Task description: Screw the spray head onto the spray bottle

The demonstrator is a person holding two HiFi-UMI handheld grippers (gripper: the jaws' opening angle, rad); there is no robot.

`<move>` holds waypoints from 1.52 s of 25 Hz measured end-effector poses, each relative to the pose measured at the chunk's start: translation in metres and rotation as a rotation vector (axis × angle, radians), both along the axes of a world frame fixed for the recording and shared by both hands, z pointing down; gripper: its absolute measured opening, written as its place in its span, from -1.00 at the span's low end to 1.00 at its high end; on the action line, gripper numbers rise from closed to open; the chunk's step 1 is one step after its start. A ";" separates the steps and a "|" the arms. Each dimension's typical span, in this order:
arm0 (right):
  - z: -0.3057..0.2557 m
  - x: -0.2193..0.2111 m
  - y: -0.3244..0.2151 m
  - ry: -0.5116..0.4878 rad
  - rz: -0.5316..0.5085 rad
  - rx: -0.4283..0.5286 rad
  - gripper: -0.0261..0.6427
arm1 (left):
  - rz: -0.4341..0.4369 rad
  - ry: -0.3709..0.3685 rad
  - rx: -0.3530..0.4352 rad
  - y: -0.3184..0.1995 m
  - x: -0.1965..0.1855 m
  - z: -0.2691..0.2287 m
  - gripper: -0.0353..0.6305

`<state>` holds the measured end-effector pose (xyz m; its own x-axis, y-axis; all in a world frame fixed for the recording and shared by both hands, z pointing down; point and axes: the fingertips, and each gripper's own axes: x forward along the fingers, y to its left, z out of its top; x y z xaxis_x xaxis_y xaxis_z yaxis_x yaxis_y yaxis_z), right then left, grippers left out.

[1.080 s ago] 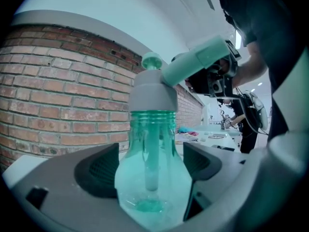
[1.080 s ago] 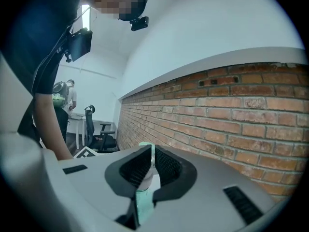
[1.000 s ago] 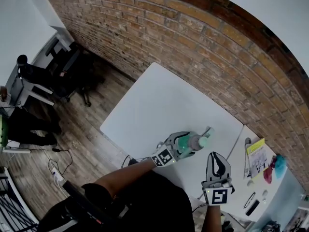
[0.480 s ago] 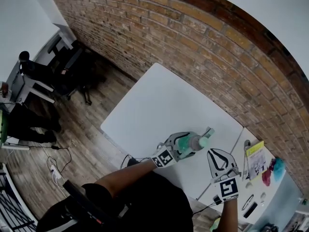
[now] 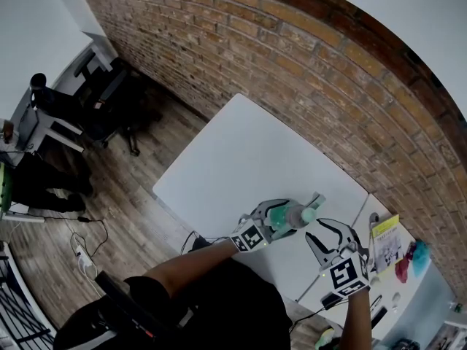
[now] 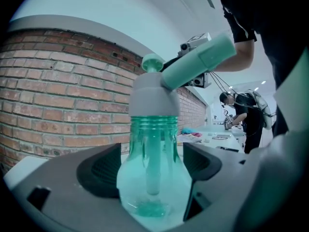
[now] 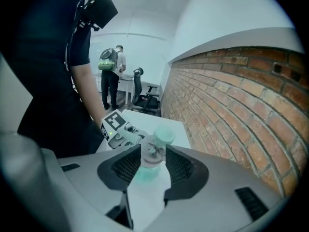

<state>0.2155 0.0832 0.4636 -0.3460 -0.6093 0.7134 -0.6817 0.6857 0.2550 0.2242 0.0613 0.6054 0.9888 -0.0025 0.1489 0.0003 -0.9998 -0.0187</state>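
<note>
A: Spray bottle (image 6: 152, 178): clear teal, upright, near the front edge of the white table (image 5: 241, 152). Can't tell if its base rests on the table.

B: And the spray head (image 6: 154, 95)?

A: It's on the neck. The grey collar covers the threads and the teal nozzle angles up and away. How tight it sits, the views don't show.

B: What's holding it?

A: The left tool (image 6: 150, 168) is clenched on the bottle's round lower body, with a pad pressing on each side.

B: Right side?

A: The right tool (image 7: 152, 166) tilts down towards the top of the spray head. Its jaws have just been opening. The head sits in the gap between them, pads close on both sides but not gripping, so it's released.

B: Which step, then?

A: My read is mid-screwing. The head is placed and the right tool is lined up for a grip on it.

B: Next move?

A: Probably close on the grey collar rather than the nozzle, then twist. The left tool has to keep the bottle from turning with it. The smooth round body could slip.

B: Anything in the bottle?

A: The dip tube runs down the middle. I see no liquid line, so it looks empty.

B: Surroundings?

A: Brick wall (image 5: 306, 71) behind the table, which carries nothing else.
</note>
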 end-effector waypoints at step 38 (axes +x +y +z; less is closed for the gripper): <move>0.049 -0.016 -0.021 0.553 -0.700 -0.353 -0.19 | 0.023 -0.007 0.012 0.003 0.000 0.003 0.25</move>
<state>0.1993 0.0619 0.5124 -0.1088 -0.1109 0.9879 0.0665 0.9907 0.1186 0.2246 0.0648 0.6081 0.9876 0.0183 0.1558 0.0233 -0.9993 -0.0304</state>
